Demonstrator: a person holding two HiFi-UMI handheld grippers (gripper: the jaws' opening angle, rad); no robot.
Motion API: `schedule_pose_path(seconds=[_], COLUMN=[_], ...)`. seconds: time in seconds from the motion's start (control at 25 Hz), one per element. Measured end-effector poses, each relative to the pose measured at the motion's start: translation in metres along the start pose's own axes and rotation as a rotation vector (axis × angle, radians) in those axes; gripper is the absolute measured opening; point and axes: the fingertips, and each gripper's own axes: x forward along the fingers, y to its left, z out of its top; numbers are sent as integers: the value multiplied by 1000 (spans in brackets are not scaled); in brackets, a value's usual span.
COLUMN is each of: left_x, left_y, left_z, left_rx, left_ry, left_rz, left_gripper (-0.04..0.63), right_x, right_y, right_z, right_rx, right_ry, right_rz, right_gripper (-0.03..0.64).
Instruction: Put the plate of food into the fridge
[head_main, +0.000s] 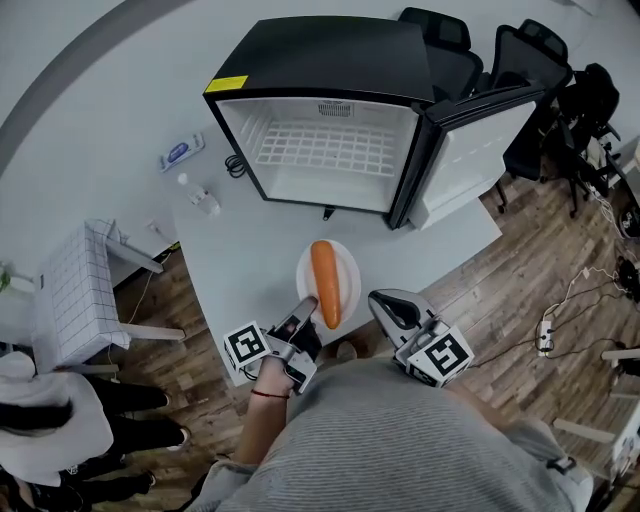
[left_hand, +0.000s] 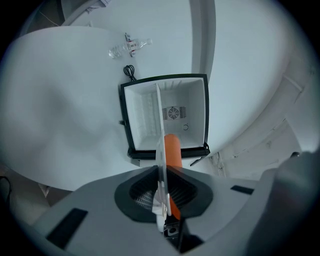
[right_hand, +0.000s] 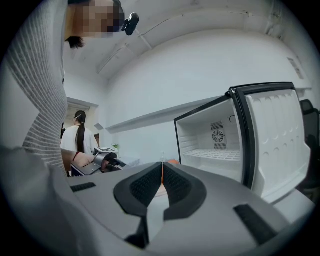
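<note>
Left tongs (head_main: 308, 305): turned on their side and clamped on the near rim of the plate (head_main: 345, 262), which is held over the near end of the table (head_main: 230, 260), short of the open fridge (head_main: 320, 60). On the plate a long orange piece of food (head_main: 325, 280) is laid lengthwise and looks free to roll. The plate is best kept flat, led squarely between the fridge walls and set down slowly on the wire shelf (head_main: 325, 148). Right tongs (head_main: 378, 298): jaws closed together on nothing, held just beside the plate's right edge, where a steadying touch could be lent. The door (head_main: 470, 150) is swung wide at the right and is to be kept clear of. Counted — tongs, two; plate, one; food, one piece; fridge, one; shelf, one; door, one.
</note>
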Motion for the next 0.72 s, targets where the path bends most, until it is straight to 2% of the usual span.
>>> schedule_pose_path(seconds=[0.12, 0.52, 0.64, 0.72], left_x=[3, 26, 28, 33], left_y=[6, 3, 7, 3], left_z=[7, 17, 20, 20], left_rx=[9, -23, 1, -7], left_ry=[25, 37, 52, 50], left_rz=[28, 9, 34, 21], left_gripper=[48, 48, 48, 48], right_x=[9, 31, 32, 34], right_y=[-5, -27, -37, -43], right_z=[-1, -1, -3, -2], right_rx=[1, 9, 22, 25], right_ry=[9, 35, 49, 53], right_rz=[-11, 1, -28, -48], right_gripper=[14, 14, 14, 14])
